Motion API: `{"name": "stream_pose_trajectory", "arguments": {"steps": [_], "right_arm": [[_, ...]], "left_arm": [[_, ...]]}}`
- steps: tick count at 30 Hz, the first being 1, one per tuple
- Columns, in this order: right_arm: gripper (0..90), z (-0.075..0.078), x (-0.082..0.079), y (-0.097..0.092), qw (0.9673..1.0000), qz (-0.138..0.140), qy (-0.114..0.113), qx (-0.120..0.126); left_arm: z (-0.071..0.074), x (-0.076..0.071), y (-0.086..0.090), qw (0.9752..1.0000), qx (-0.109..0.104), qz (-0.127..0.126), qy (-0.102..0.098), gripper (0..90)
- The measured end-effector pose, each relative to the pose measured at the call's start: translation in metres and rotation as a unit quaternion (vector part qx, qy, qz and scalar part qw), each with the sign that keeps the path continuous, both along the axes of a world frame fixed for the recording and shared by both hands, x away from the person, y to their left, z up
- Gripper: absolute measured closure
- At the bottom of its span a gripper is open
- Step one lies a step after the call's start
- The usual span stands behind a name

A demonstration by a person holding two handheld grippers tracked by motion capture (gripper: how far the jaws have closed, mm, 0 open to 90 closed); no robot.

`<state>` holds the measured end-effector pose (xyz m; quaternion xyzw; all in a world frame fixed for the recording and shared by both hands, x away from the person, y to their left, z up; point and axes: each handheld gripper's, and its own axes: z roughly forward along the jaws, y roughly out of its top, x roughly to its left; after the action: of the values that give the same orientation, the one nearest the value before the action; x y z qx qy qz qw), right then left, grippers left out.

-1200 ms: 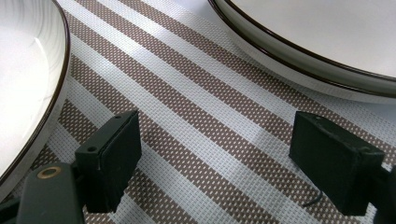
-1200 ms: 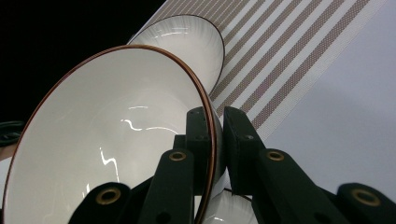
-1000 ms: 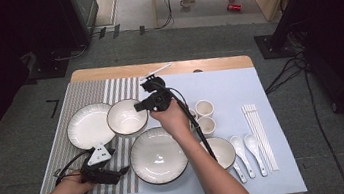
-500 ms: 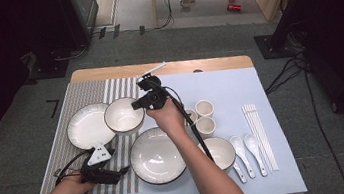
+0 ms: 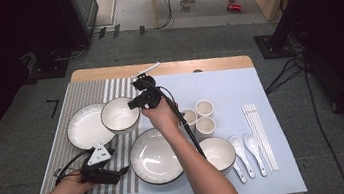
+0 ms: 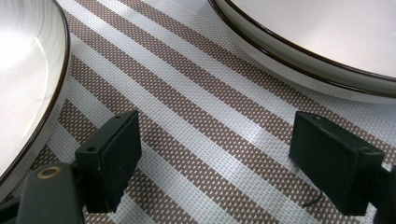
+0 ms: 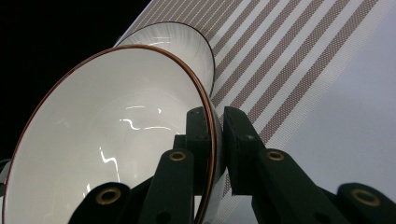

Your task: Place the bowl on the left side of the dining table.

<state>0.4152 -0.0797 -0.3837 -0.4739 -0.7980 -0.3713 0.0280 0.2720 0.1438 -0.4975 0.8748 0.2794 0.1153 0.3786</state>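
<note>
A white bowl with a dark rim is at the left of the table, tilted, its edge over a white plate on the striped mat. My right gripper is shut on the bowl's right rim. In the right gripper view the two jaws pinch the thin rim of the bowl between the gripper's pads, with the plate behind it. My left gripper rests low on the mat near the front left edge. It stands open with only striped mat between its jaws.
A large bowl sits front centre, a smaller bowl to its right. Three cups stand mid-right, then two spoons and white chopsticks. The left gripper view has the plate's rim left and the large bowl right.
My right gripper has carried the bowl a little to the left, so it now overlaps the plate more. The left gripper has stayed in place.
</note>
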Motion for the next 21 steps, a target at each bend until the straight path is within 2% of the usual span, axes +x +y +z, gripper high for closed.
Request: {"name": "stream_pose_trajectory", "arguments": {"steps": [21], "right_arm": [[81.4, -0.017, 0.015, 0.018, 0.9998, -0.016, 0.008, 0.003]], "left_arm": [[0.000, 0.000, 0.000, 1.0000, -0.001, 0.001, 0.001, 16.7]]}}
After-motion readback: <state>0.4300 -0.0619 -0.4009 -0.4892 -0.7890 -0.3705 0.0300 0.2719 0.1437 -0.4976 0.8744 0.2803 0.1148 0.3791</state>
